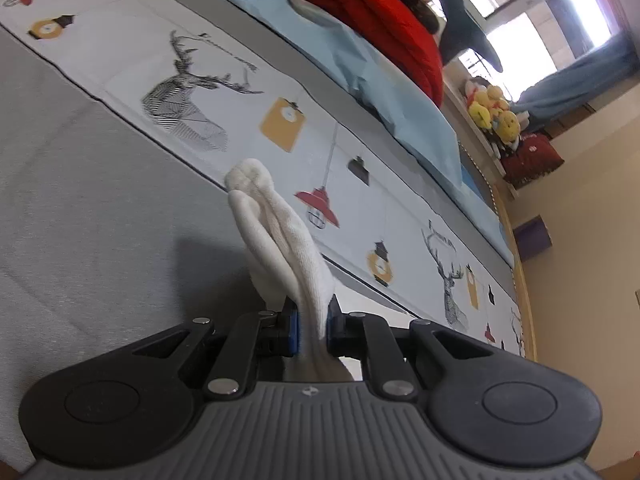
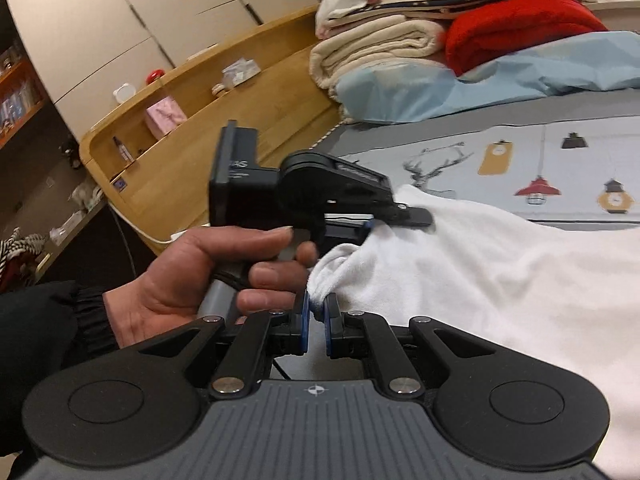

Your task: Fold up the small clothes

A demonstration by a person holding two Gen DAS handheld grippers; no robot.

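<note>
A small white garment (image 2: 500, 272) lies spread over the printed bedspread (image 2: 560, 152). In the left wrist view a bunched fold of the white garment (image 1: 276, 232) stands up between the blue pads, and my left gripper (image 1: 312, 320) is shut on it. My right gripper (image 2: 316, 312) is shut on a rolled edge of the same cloth. The right wrist view also shows the left gripper (image 2: 400, 216), held by a person's hand (image 2: 208, 272), pinching the garment's far edge just above my right one.
A light blue sheet (image 2: 480, 84), a folded red blanket (image 2: 520, 28) and cream blankets (image 2: 372, 52) are piled at the back of the bed. A curved wooden shelf (image 2: 192, 128) with small items stands to the left. Plush toys (image 1: 496, 112) sit on a ledge.
</note>
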